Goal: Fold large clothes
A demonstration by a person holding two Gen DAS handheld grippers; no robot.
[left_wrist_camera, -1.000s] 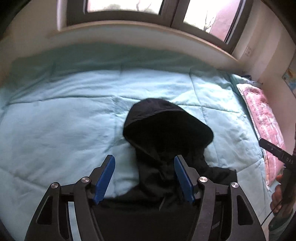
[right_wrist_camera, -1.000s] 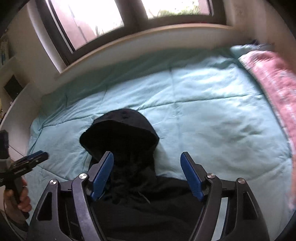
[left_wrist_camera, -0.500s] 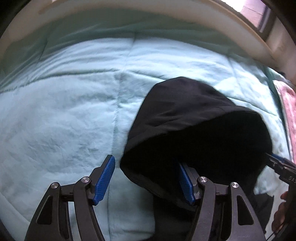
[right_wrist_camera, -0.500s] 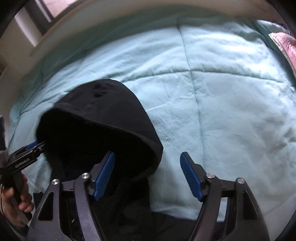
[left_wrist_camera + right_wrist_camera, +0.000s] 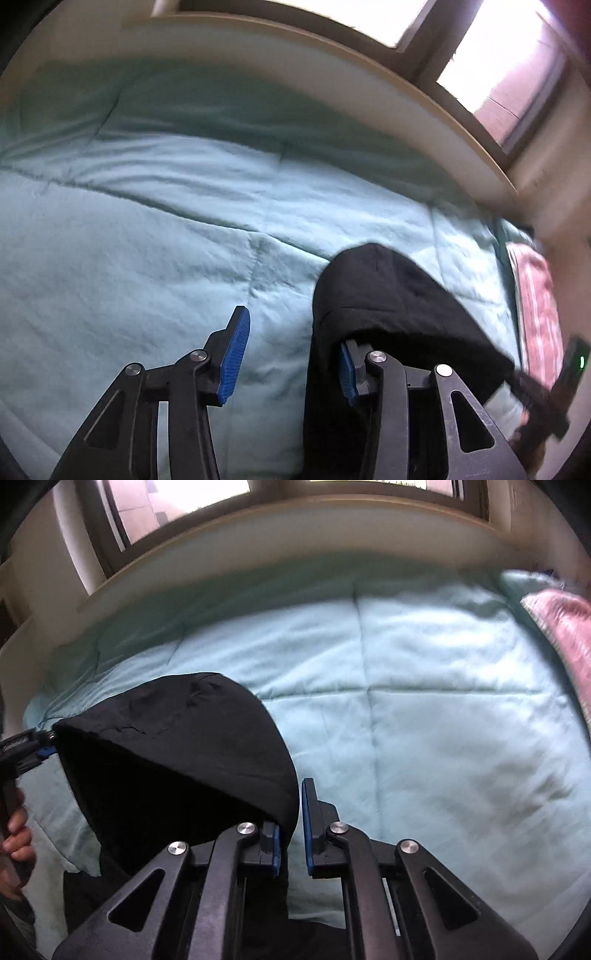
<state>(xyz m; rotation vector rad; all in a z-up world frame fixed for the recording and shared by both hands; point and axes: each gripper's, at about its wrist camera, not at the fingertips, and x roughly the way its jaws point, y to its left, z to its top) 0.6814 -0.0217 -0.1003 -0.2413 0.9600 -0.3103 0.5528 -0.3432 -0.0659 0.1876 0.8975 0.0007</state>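
Pale teal quilted comforter (image 5: 155,229) covers the bed wall to wall, running up to a cream sill under the window (image 5: 177,502). A pink patterned pillow (image 5: 565,627) lies at the comforter's right edge.

Black hoodie (image 5: 177,760) sits on the comforter, hood toward the window, body trailing back under my tools. The hood is lifted and its opening is stretched wide between my two grippers.

My left gripper (image 5: 291,354): fingers spread wide. The right pad (image 5: 345,373) is tucked inside the hood's rim, covered by black cloth; the left pad is outside, over bare comforter. Not pinching.

My right gripper (image 5: 291,830): fingers drawn close, a narrow gap between the blue pads, with the hood's rim hanging down into that gap. Pinching the hem, as far as I can see.

My left hand (image 5: 16,843) shows at the edge of the right view.
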